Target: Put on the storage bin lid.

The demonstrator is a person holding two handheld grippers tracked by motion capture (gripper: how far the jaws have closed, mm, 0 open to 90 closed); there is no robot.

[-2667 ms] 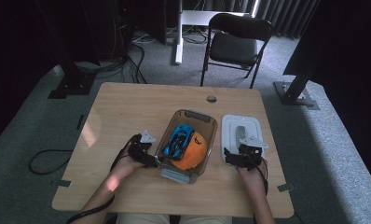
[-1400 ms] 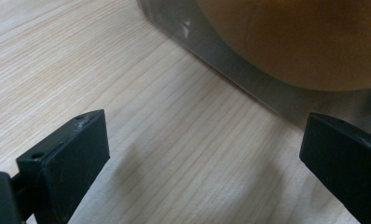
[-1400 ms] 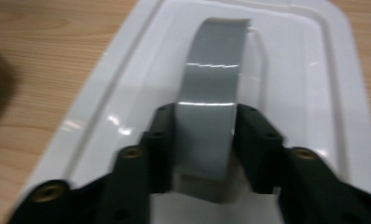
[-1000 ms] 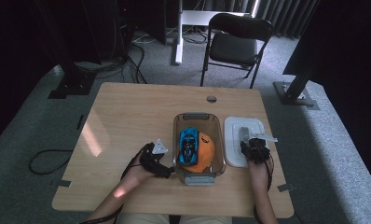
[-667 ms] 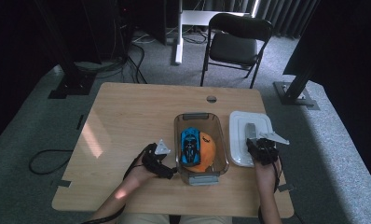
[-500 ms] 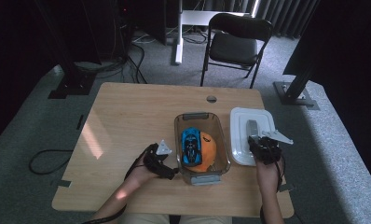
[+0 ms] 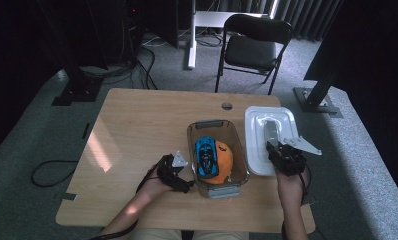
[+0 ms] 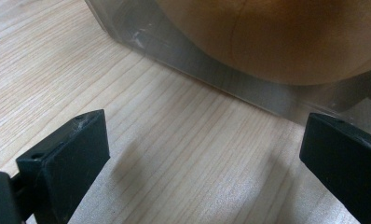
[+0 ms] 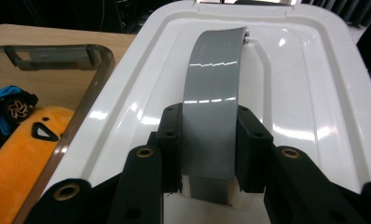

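A clear plastic bin (image 7: 207, 124) stands on the wooden table, holding a blue toy car (image 7: 205, 155) and an orange soft toy (image 7: 222, 162). Its white lid (image 7: 287, 122) lies just right of it, by the table's right edge. My right gripper (image 7: 279, 152) is shut on the lid's grey handle (image 7: 270, 131); in the right gripper view the jaws (image 9: 208, 140) clamp that handle (image 9: 216, 70) from both sides. My left gripper (image 7: 183, 182) is open beside the bin's near left corner, and its jaws (image 8: 207, 154) stand wide apart in front of the bin wall (image 8: 183, 60).
A small round grommet (image 7: 227, 106) sits in the table's far edge. A black folding chair (image 7: 252, 45) stands beyond the table. The left half of the tabletop (image 7: 132, 130) is bare wood. The lid's right rim reaches the table's right edge.
The bin has turned from a tilt to square with the table. My right gripper has carried the lid to the right and farther away. My left gripper has shifted to the bin's near left corner.
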